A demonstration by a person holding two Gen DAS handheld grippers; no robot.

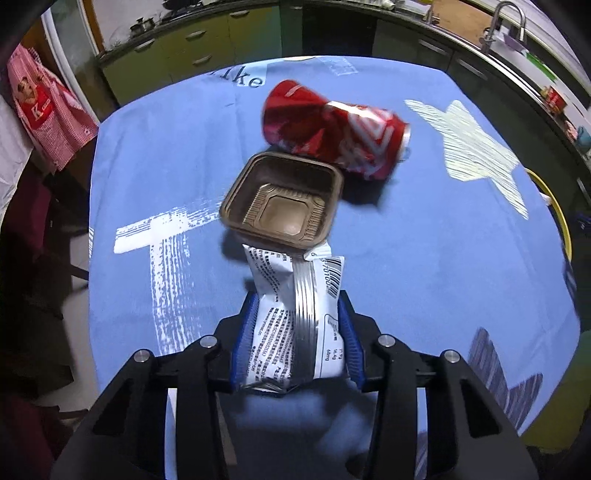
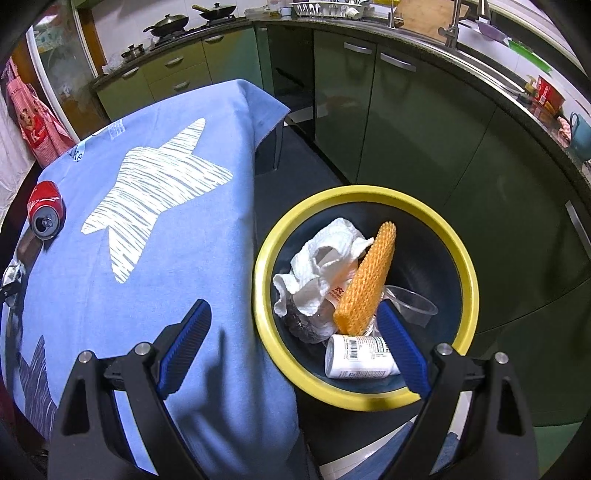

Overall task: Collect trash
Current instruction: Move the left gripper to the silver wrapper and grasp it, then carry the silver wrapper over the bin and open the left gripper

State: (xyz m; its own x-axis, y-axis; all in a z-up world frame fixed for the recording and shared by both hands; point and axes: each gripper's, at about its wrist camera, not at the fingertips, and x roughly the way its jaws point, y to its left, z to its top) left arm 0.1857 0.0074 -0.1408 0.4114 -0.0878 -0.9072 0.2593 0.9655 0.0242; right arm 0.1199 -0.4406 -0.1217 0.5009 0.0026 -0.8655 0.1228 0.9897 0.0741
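My left gripper [image 1: 297, 306] is shut on a white snack wrapper [image 1: 295, 314] and holds it above the blue tablecloth [image 1: 424, 258]. Just beyond it a brown plastic tray [image 1: 282, 201] lies empty, and behind that a crushed red soda can [image 1: 332, 129] lies on its side. My right gripper [image 2: 293, 314] is open and empty above the table's right edge and the yellow-rimmed bin [image 2: 461, 258]. The bin holds a white paper towel [image 2: 321, 262], an orange foam net [image 2: 369, 280], a white bottle [image 2: 356, 356] and a clear cup [image 2: 410, 304]. The can [image 2: 46, 214] shows at the right wrist view's far left.
Green kitchen cabinets [image 2: 424, 147] curve around behind the bin, with a sink and faucet [image 2: 452, 33] on the counter. A red checked apron [image 1: 48, 110] hangs at the left. Dark floor [image 2: 295, 162] lies between table and cabinets.
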